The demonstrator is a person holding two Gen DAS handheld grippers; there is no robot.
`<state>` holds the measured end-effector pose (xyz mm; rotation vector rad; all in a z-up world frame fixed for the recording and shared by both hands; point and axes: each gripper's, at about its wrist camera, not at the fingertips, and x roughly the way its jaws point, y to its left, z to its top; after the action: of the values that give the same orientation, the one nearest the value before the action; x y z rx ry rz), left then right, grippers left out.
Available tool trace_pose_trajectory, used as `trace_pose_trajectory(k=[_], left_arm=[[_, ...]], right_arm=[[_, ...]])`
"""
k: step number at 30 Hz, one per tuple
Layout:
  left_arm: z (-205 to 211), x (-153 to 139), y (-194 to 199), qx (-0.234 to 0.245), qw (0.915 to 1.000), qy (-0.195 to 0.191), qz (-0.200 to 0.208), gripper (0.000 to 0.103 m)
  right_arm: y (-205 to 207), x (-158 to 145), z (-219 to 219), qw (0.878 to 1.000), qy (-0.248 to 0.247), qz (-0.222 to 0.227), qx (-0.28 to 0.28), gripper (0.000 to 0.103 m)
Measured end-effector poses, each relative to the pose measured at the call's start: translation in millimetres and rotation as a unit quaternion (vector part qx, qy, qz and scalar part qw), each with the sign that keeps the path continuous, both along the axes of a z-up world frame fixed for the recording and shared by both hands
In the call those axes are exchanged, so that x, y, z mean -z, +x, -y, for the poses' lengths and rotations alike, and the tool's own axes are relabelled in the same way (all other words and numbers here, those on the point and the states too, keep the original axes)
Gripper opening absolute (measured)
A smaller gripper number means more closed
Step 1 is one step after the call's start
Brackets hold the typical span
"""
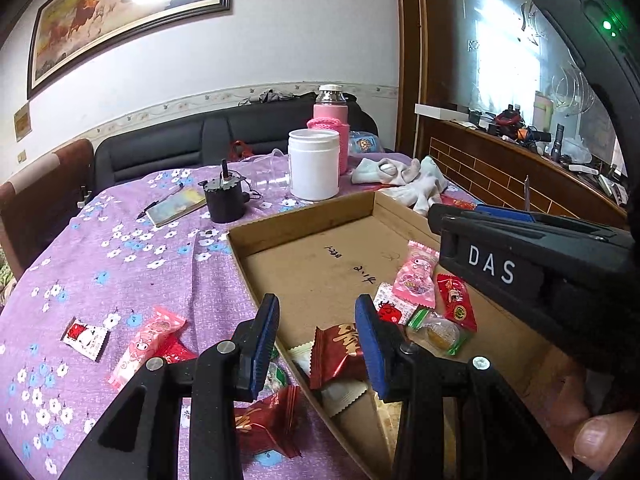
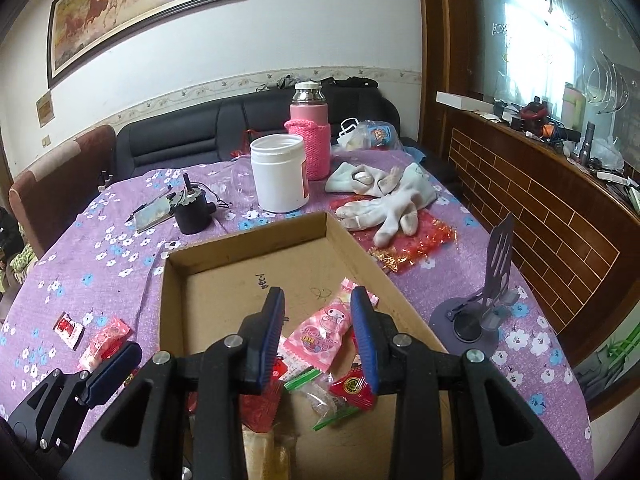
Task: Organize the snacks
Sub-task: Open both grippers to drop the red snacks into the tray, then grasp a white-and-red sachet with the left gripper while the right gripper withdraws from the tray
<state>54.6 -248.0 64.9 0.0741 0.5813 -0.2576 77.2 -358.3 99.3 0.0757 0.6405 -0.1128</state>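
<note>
Both the left gripper [image 1: 318, 316] and right gripper [image 2: 318, 308] hover empty with jaws parted over the cardboard box [image 2: 248, 236], so the left should swing toward nine o'clock, squarely straddling the pink candy [image 1: 154, 338] on the tablecloth [image 1: 120, 264]

Background stuff I can see on the purple flowered desk [image 2: 120, 264]: white tub [image 2: 280, 174], pink bottle [image 2: 310, 136] behind it, white gloves [image 2: 384, 204], black motor thing [image 2: 192, 210], phone stand [image 2: 484, 308] off right.
</note>
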Motion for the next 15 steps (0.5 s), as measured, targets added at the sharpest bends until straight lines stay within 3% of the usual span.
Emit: trace_pose_trajectory(k=[15], left_arm=[[-7,-11,0,-0.026,0.9994,-0.009,-0.022,0.041]], right_arm=[[1,2,1,1.000,0.020,-0.005,-0.005,0.033]])
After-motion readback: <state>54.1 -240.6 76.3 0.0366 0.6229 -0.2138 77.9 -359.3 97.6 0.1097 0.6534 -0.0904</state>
